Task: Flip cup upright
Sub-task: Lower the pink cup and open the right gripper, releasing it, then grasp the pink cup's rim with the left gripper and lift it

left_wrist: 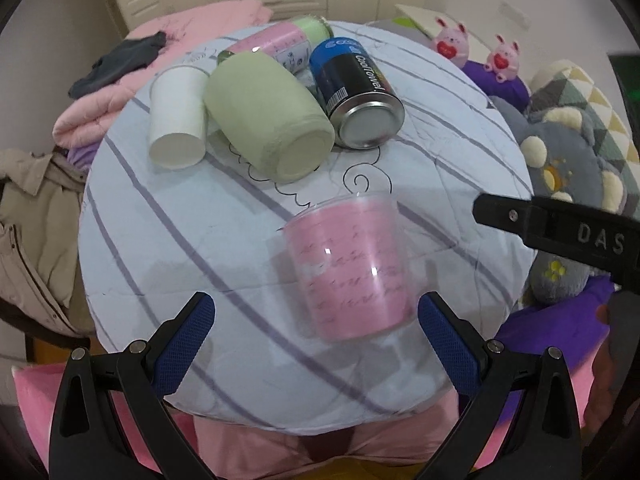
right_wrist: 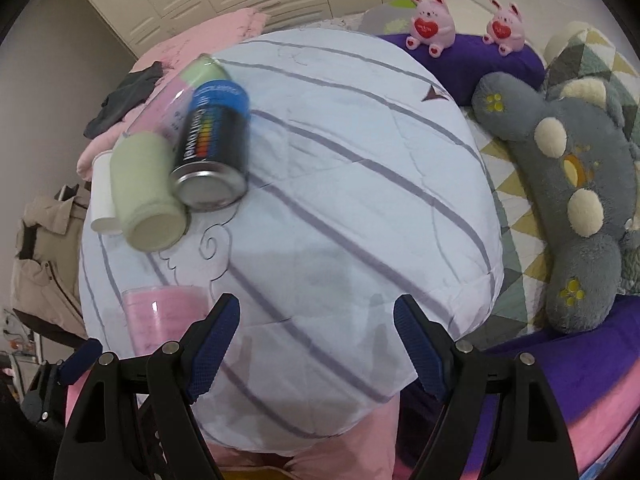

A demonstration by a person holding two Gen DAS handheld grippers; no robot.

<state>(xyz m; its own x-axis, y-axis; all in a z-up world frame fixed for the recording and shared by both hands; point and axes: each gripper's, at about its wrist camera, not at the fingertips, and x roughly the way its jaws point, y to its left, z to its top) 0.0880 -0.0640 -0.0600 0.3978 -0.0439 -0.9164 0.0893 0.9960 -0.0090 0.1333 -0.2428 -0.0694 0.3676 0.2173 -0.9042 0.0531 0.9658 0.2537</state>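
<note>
A clear plastic cup with a pink inside (left_wrist: pixel 348 268) stands on the pale striped quilt (left_wrist: pixel 180 248), its rim toward the far side. My left gripper (left_wrist: pixel 314 320) is open and empty just in front of it, with the cup near the right finger. The cup also shows at the lower left of the right wrist view (right_wrist: pixel 160 320). My right gripper (right_wrist: pixel 316 330) is open and empty over bare quilt, to the right of the cup. The right gripper's arm (left_wrist: pixel 560 232) shows at the right edge of the left wrist view.
A white paper cup (left_wrist: pixel 176 120), a green cup (left_wrist: pixel 272 120), a dark "Cool Towel" can (left_wrist: pixel 356 92) and a pink-green bottle (left_wrist: pixel 288 44) lie in a cluster at the far left. A grey plush (right_wrist: pixel 568 200) and pink rabbits (right_wrist: pixel 432 24) lie at the right. Clothes (left_wrist: pixel 120 60) lie at the left.
</note>
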